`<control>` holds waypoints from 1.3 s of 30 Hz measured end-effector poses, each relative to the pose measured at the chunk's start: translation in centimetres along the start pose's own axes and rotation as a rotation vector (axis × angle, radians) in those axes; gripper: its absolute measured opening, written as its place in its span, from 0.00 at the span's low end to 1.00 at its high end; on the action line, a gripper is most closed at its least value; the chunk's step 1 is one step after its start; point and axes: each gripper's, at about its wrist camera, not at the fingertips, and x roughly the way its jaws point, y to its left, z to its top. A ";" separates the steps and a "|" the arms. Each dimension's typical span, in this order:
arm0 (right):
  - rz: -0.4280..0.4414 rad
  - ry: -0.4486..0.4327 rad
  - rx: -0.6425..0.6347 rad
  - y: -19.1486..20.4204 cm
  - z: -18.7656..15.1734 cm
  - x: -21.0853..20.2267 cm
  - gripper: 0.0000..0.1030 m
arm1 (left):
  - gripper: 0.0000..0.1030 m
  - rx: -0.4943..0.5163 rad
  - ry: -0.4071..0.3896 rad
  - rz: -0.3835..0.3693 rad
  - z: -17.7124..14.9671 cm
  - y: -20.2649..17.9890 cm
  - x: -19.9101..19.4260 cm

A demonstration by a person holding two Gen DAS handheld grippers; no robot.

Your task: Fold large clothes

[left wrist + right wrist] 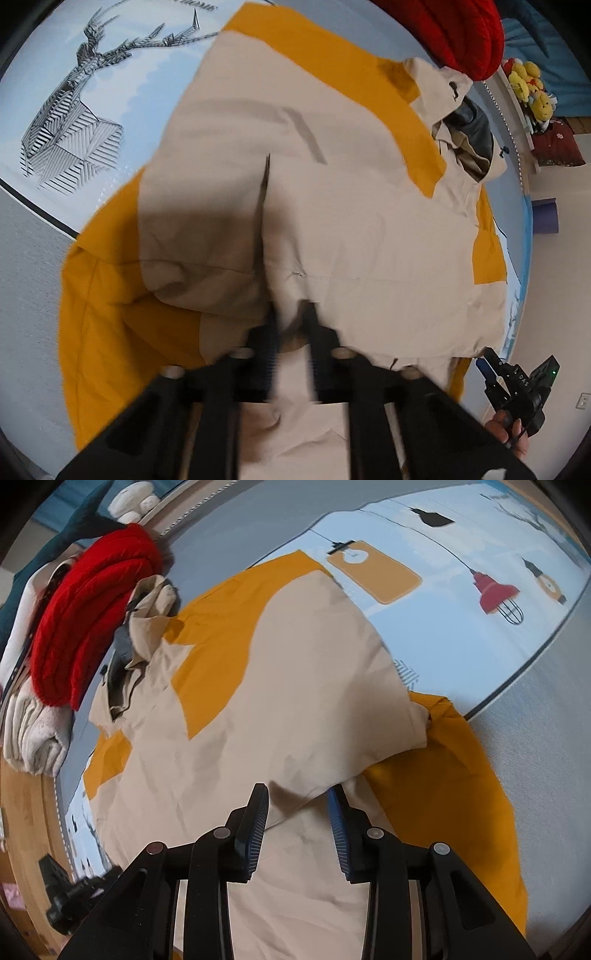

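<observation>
At the top edge of the left wrist view, dark capital letters printed on the pale blue bed cover (122, 33), just above its line-drawn deer head, read "HOME"; the word before them is cut off. The black right gripper (496, 369), seen at that view's lower right, bears small white letters "DAS". Nothing else is legible.

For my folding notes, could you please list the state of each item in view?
Jacket: spread on the bed, sleeve folded across.
Red knit: folded, stacked.
Left gripper: jaws shut on jacket fabric.
Right gripper: jaws open over the jacket.
</observation>
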 end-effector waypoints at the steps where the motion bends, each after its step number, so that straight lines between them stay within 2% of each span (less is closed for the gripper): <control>1: 0.001 -0.002 0.005 -0.1 0.1 0.0 0.34 | 0.02 0.007 -0.059 0.001 0.3 -0.1 -1.3; 3: 0.003 -0.011 0.011 -0.2 0.3 -0.1 0.34 | 0.02 0.033 -0.150 0.022 0.9 -0.5 -3.4; 5: 0.009 -0.007 0.023 -0.4 0.4 0.0 0.34 | 0.01 0.053 -0.248 0.076 1.4 -0.5 -5.7; 6: 0.015 0.001 0.038 -0.6 0.5 0.1 0.34 | 0.01 0.050 -0.262 0.083 1.6 -0.3 -6.0; 7: 0.019 0.013 0.064 -1.1 0.4 0.4 0.34 | 0.02 0.042 -0.258 0.088 1.7 0.0 -6.0; 10: 0.006 0.048 0.136 -2.7 0.3 1.4 0.34 | 0.02 0.009 -0.177 0.067 2.0 1.2 -4.6; 13: -0.042 0.073 0.224 -4.6 0.0 2.0 0.34 | 0.04 -0.045 -0.166 0.072 2.0 2.2 -4.1; 15: -0.106 0.064 0.262 -5.5 -0.4 1.6 0.33 | 0.04 -0.046 -0.173 0.075 1.9 2.2 -4.3; 17: -0.143 0.005 0.249 -5.1 -0.6 0.1 0.33 | 0.06 -0.038 -0.197 0.095 1.8 1.5 -4.7; 20: -0.174 -0.169 0.118 -2.0 -0.5 -3.3 0.33 | 0.07 0.012 -0.292 0.159 1.8 0.0 -6.5; 22: -0.162 -0.269 0.018 0.3 -0.3 -4.9 0.33 | 0.07 0.071 -0.356 0.200 1.5 -1.1 -7.5; 23: -0.136 -0.289 -0.027 1.1 -0.1 -5.0 0.34 | 0.07 0.117 -0.377 0.213 1.3 -1.9 -7.7; 26: -0.051 -0.247 -0.138 2.6 0.9 -3.5 0.34 | 0.09 0.192 -0.334 0.180 1.4 -3.1 -6.2; 30: -0.030 -0.108 -0.191 2.5 1.8 0.4 0.34 | 0.09 0.195 -0.228 0.177 1.8 -2.4 -3.0; 33: -0.055 -0.051 -0.191 1.6 2.1 2.7 0.34 | 0.09 0.182 -0.164 0.223 2.0 -1.5 -0.6; 35: -0.124 -0.007 -0.174 0.3 2.3 4.2 0.34 | 0.09 0.162 -0.138 0.241 2.1 -1.0 0.2; 39: -0.152 0.035 -0.121 -1.6 2.3 4.9 0.34 | 0.09 0.139 -0.137 0.237 2.1 -0.8 -0.1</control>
